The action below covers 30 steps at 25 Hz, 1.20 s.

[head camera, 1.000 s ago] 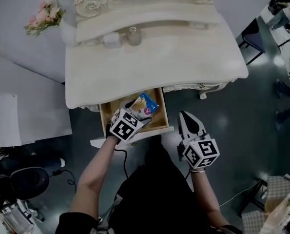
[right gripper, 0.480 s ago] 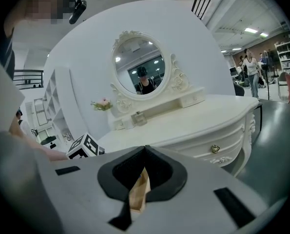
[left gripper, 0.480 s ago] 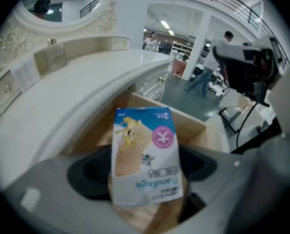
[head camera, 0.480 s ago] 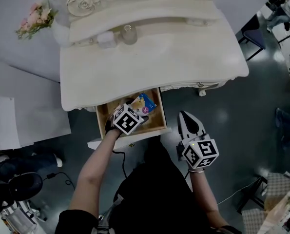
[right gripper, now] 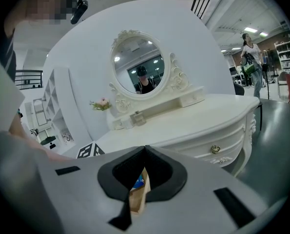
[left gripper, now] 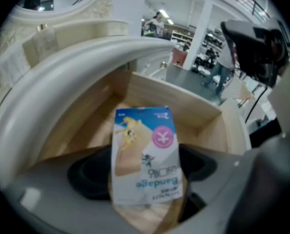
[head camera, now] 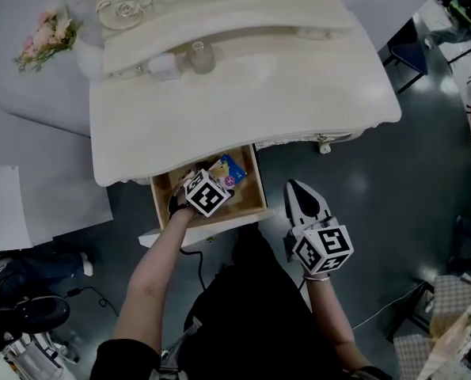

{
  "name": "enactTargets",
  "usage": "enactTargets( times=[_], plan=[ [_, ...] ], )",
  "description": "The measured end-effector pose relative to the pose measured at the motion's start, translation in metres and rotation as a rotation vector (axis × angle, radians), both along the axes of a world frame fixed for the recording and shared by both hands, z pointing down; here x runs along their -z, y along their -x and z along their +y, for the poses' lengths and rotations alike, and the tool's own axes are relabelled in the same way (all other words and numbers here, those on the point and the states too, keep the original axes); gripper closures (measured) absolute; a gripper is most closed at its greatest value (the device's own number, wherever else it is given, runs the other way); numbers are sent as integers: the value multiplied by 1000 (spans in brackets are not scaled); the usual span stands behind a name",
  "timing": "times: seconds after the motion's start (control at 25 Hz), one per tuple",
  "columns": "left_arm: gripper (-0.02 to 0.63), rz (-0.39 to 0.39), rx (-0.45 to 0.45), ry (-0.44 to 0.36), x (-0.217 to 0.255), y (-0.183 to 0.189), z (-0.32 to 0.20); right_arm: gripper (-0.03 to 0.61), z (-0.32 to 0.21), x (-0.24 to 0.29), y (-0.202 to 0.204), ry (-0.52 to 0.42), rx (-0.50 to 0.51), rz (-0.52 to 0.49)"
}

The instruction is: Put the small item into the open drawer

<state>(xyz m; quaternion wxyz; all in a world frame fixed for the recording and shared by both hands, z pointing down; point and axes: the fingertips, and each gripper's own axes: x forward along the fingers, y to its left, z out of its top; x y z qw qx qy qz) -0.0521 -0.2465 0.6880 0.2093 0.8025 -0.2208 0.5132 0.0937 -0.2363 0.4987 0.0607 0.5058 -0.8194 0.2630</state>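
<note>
The person's left arm (head camera: 152,275) reaches forward and up to the open drawer (head camera: 249,198) of the white dressing table (head camera: 243,93). The left gripper (head camera: 216,182) sits over the drawer's wooden inside. Its jaws are clamped on a small blue-and-white packet (left gripper: 145,150), which stands between the black pads (left gripper: 88,179) and hangs within the drawer's walls. I can't quite say whether it touches the drawer bottom. The packet is upside down to that gripper's camera; the word "Bandage" reads on it below a pink round mark, and the smaller print is too blurred to read. The right arm (head camera: 334,315) is bent. It holds the right gripper (right gripper: 145,152) just right of the drawer, over the dark floor (head camera: 393,188), jaws pressed together with nothing between them.
</note>
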Motion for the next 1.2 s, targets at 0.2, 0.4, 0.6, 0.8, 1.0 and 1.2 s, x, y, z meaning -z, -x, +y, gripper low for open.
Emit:
enactTargets(
  times=[0.2,0.4,0.6,0.8,1.0,1.2],
  plan=[
    [179,-23,-11,19,-10,0,1,578,0,-2,-2,6,-3,1],
    [179,-40,-22,38,-17,0,2,577,1,-5,-2,15,0,4],
    [179,-66,-30,50,-26,2,4,578,1,-7,0,18,5,-2],
    [178,-76,-27,45,-30,2,3,578,0,-7,-2,21,6,3],
    [176,-88,-27,27,-31,3,3,578,1,-7,-4,23,10,6],
    [173,-46,9,44,-28,2,1,578,1,-6,-3,21,16,4]
  ],
)
